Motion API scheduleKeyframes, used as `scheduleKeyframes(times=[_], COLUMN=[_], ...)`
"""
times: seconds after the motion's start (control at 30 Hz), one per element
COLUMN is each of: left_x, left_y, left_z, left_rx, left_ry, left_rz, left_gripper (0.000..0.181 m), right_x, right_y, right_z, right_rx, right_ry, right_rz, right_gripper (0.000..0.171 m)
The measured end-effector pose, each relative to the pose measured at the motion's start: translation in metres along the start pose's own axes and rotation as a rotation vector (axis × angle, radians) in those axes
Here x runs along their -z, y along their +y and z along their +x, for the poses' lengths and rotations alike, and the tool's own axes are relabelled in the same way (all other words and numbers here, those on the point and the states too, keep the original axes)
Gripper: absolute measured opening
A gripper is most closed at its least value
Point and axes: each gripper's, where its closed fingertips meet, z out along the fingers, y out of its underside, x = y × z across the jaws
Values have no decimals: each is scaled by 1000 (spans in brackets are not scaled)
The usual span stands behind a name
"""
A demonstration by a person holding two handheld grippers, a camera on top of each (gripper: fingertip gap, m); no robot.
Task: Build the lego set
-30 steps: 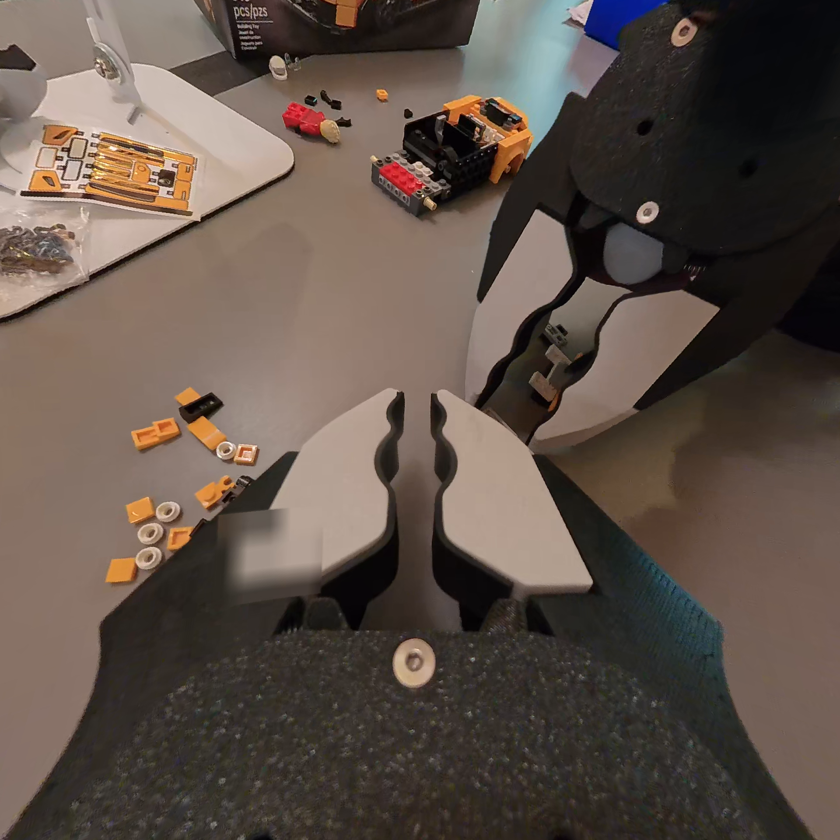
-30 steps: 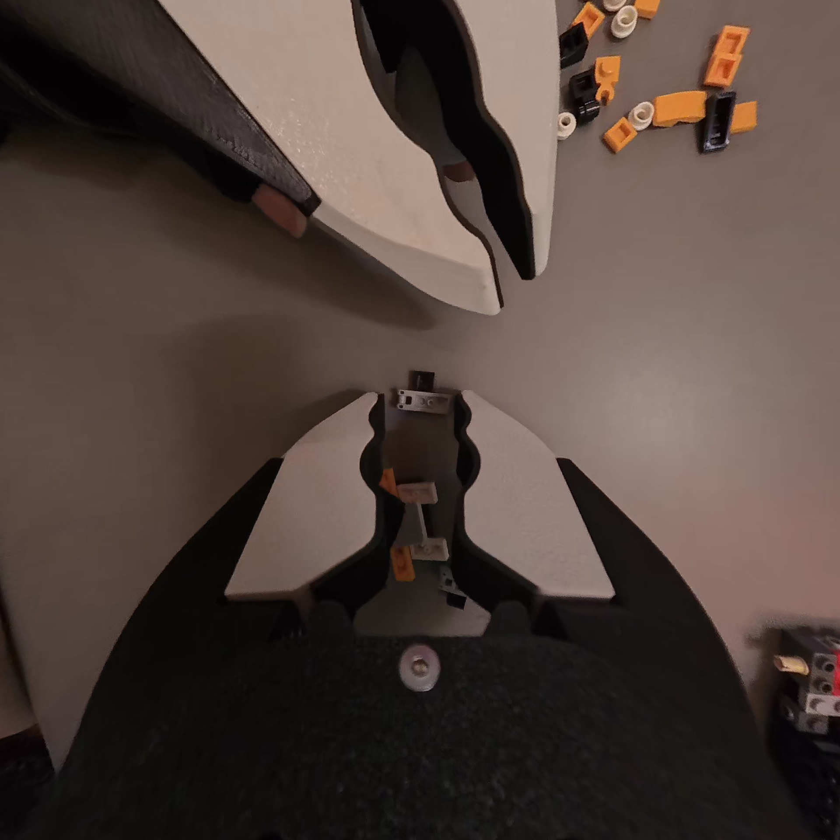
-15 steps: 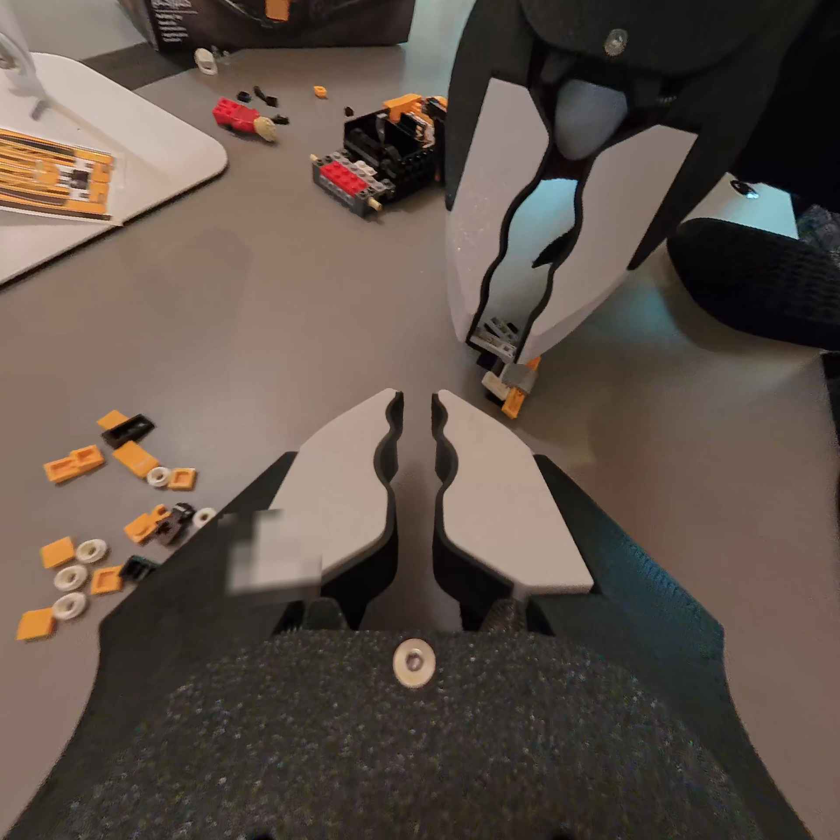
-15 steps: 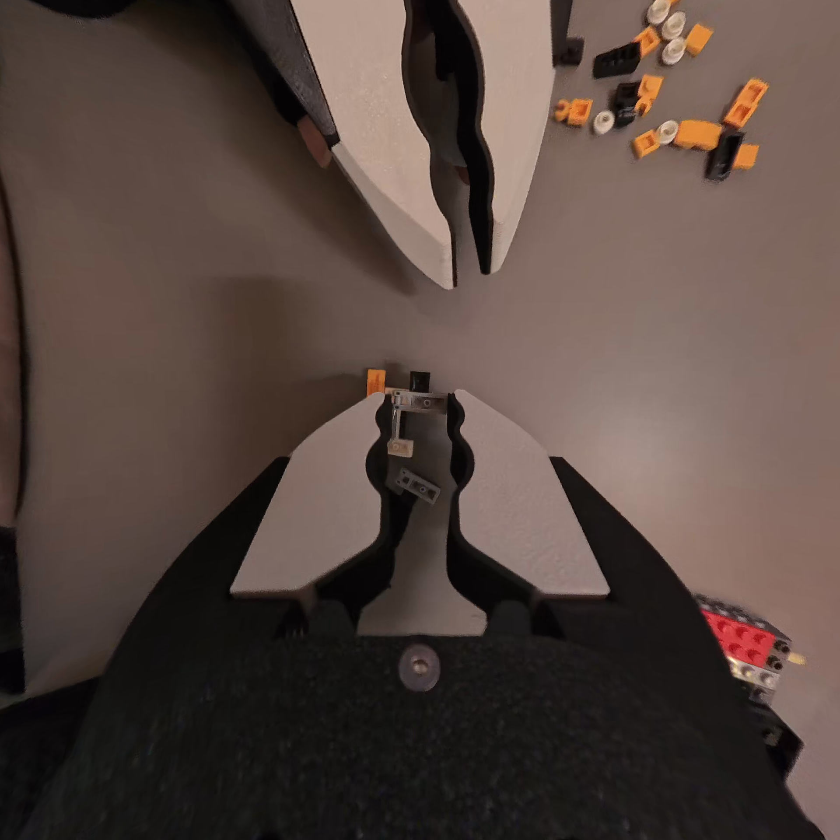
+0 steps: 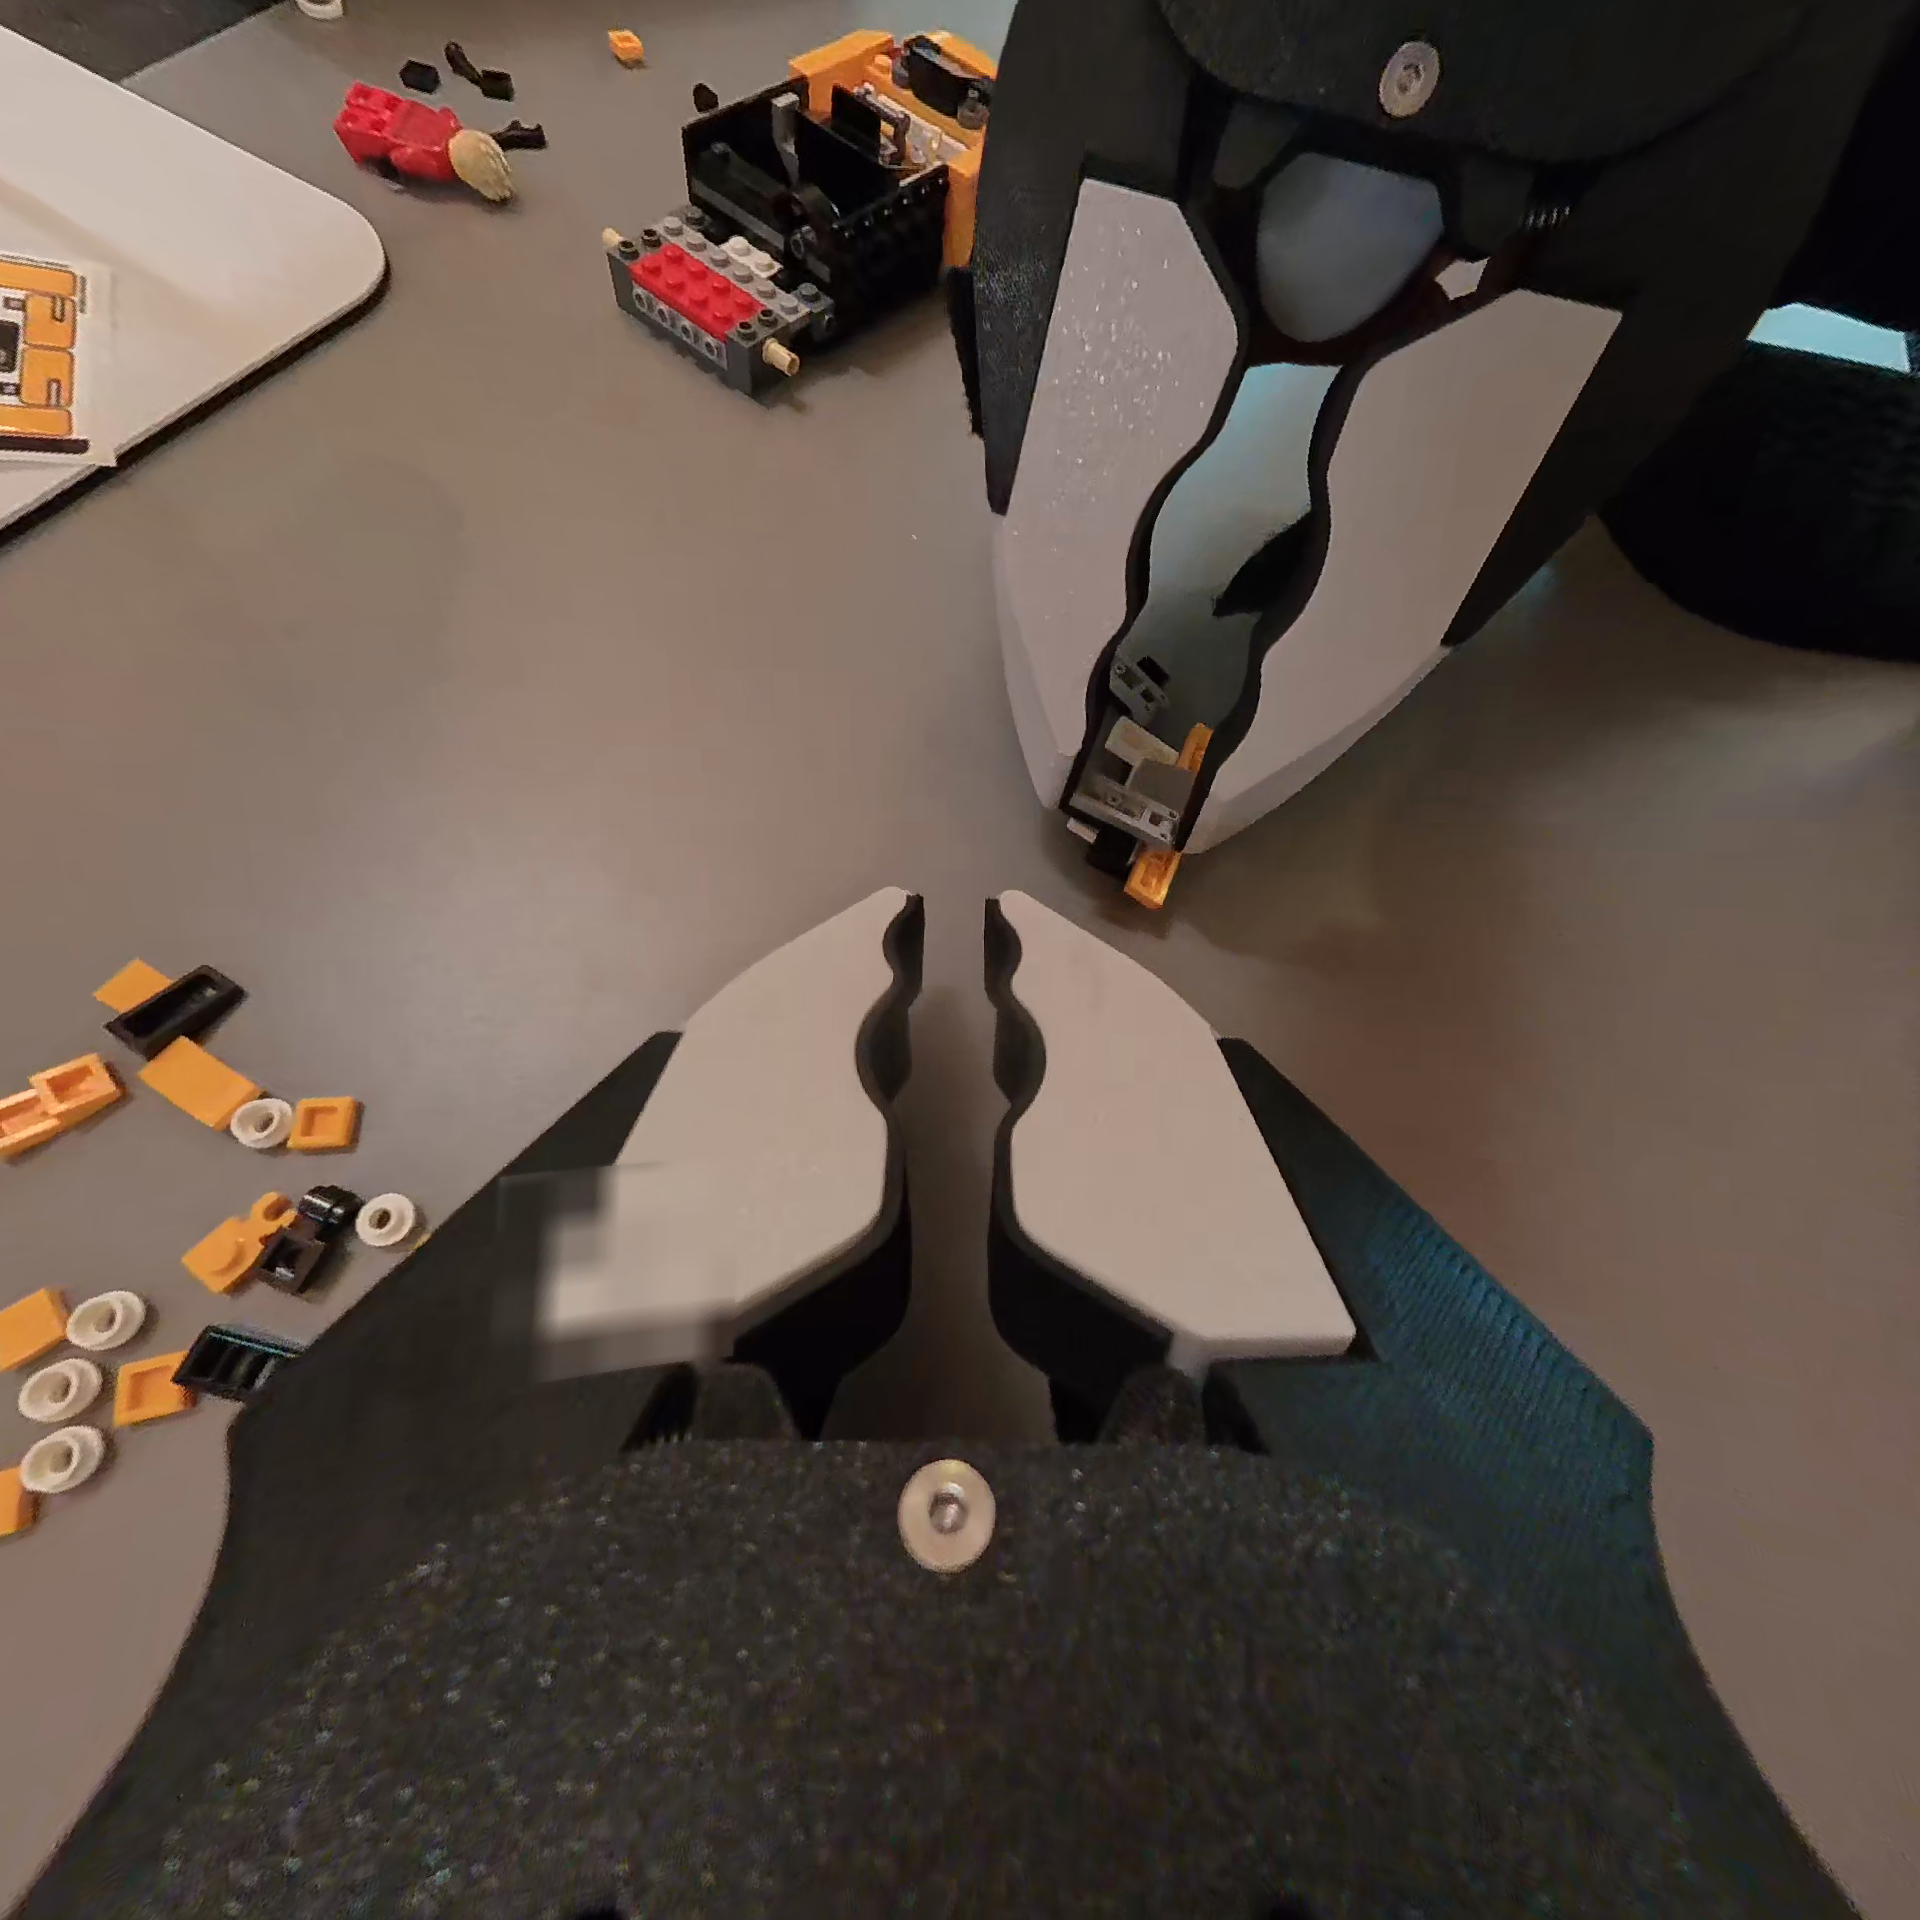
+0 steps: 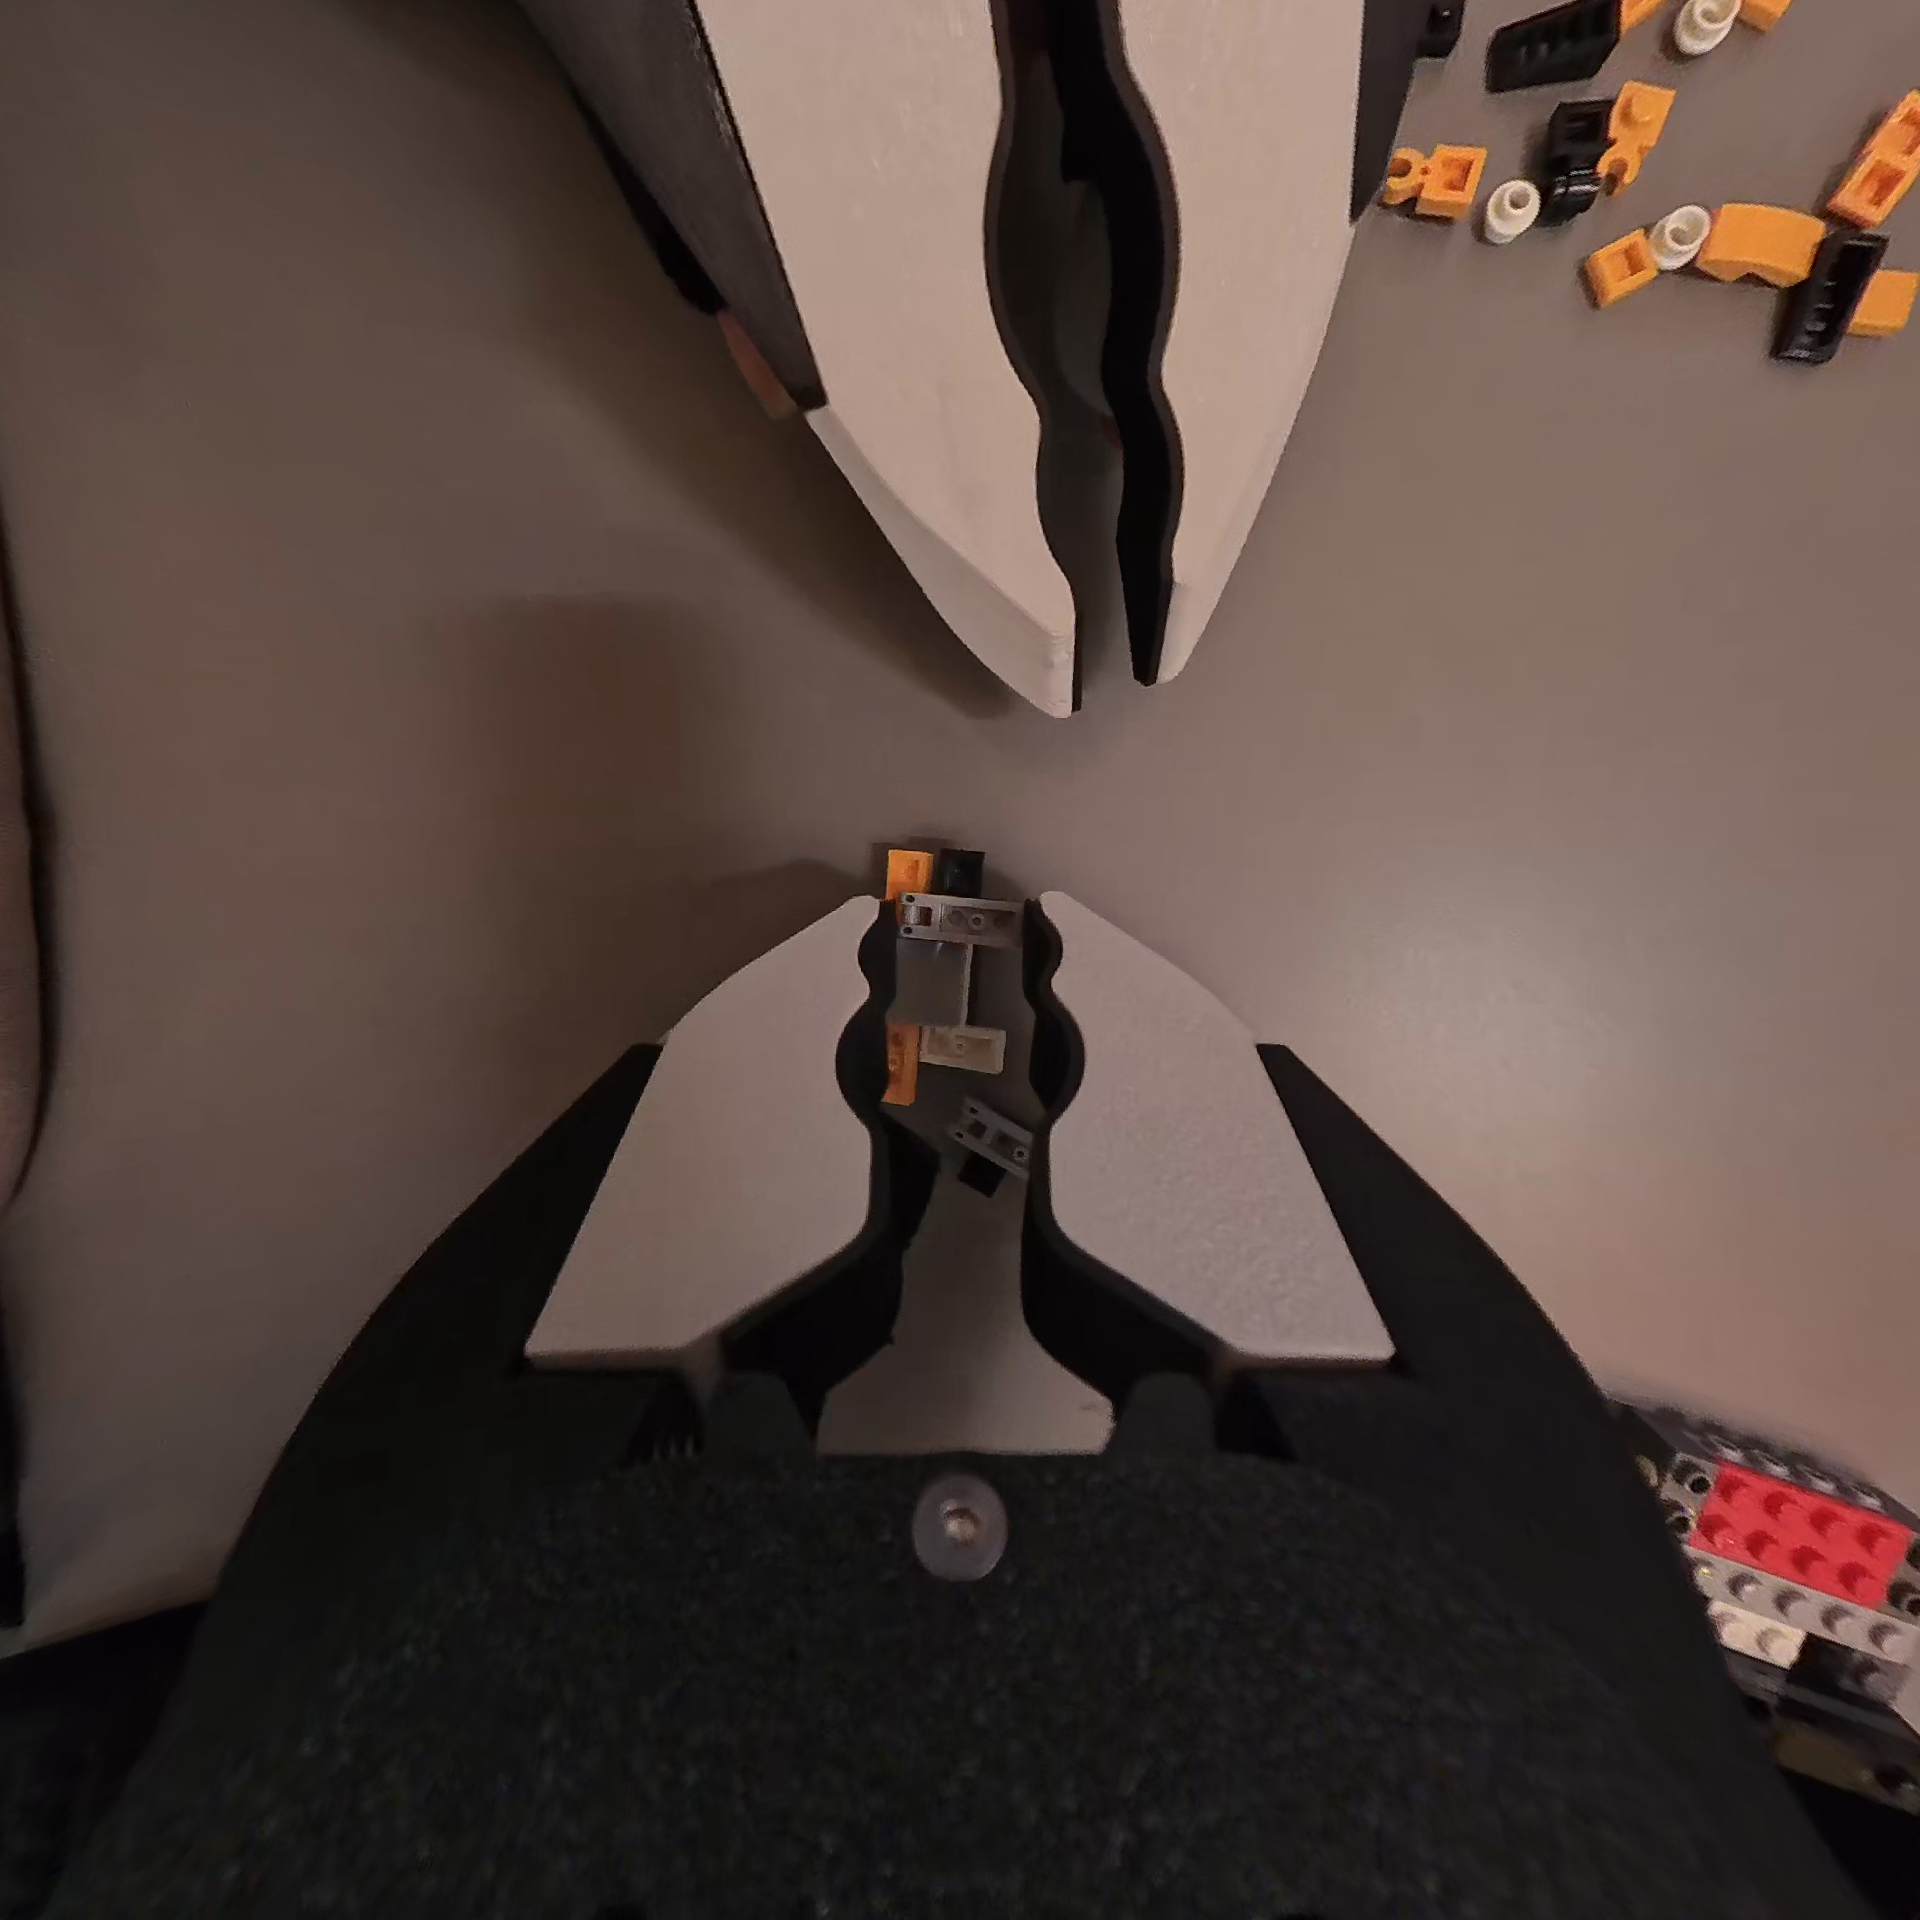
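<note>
My right gripper is shut on a small grey, white, orange and black lego sub-assembly. In the left wrist view the right gripper points down at the grey table, and the sub-assembly sticks out of its tips, at or just above the table surface. My left gripper is closed to a narrow slit and holds nothing. Its tips are just short of the sub-assembly. It also shows at the top of the right wrist view. The partly built black, orange and red car stands farther back.
Loose orange, black and white small parts lie on the table at the left; they also show in the right wrist view. A white board with a sticker sheet lies at the far left. A red piece lies behind. The red piece is about equally far from each gripper, around 25 centimeters.
The right gripper has swung down and toward my left fingertips with the sub-assembly, which now sits at its tips by the table. The left gripper has stayed closed.
</note>
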Motion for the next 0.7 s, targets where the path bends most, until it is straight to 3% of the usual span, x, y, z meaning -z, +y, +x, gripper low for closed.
scheduleKeyframes(times=[0.7], left_x=[-1], left_y=[1], left_z=[1], left_rx=[5], left_ry=[12], left_rz=[-8], left_gripper=[11], right_x=[1], right_y=[1], right_z=[0], right_rx=[27], right_ry=[30], right_rz=[21], right_gripper=[23])
